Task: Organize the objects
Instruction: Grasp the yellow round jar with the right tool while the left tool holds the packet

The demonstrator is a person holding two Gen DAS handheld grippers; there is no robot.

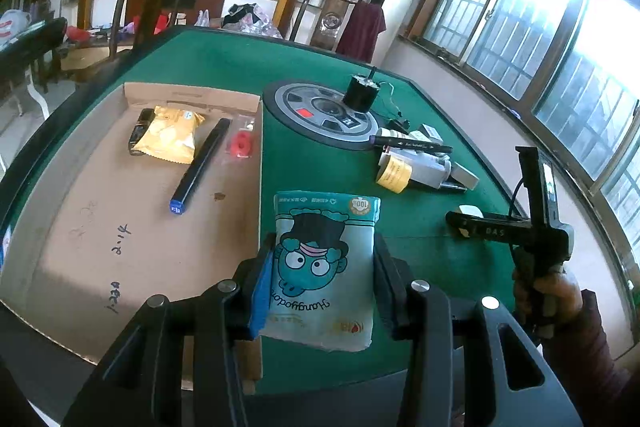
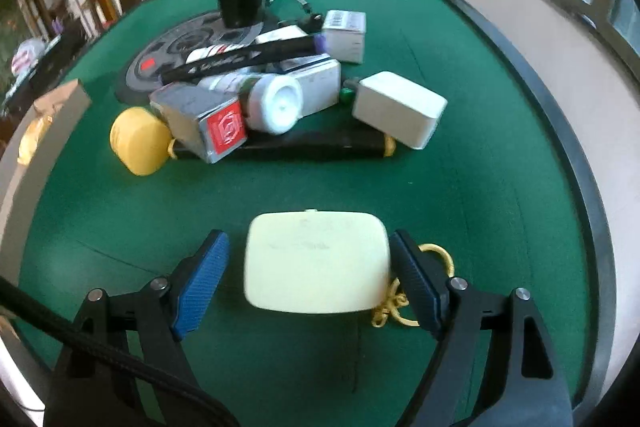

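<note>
Two hand-held grippers are engaged. The left hand-held gripper is pinched on a teal tissue pack, held just beside the edge of the cardboard tray on the desk; release over the tray is judged next. The right hand-held gripper is spread around a pale yellow case lying on the desk, not yet squeezed; closing is called for.

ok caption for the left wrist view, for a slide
Left gripper holds a teal cartoon tissue pack beside the cardboard tray.
</note>
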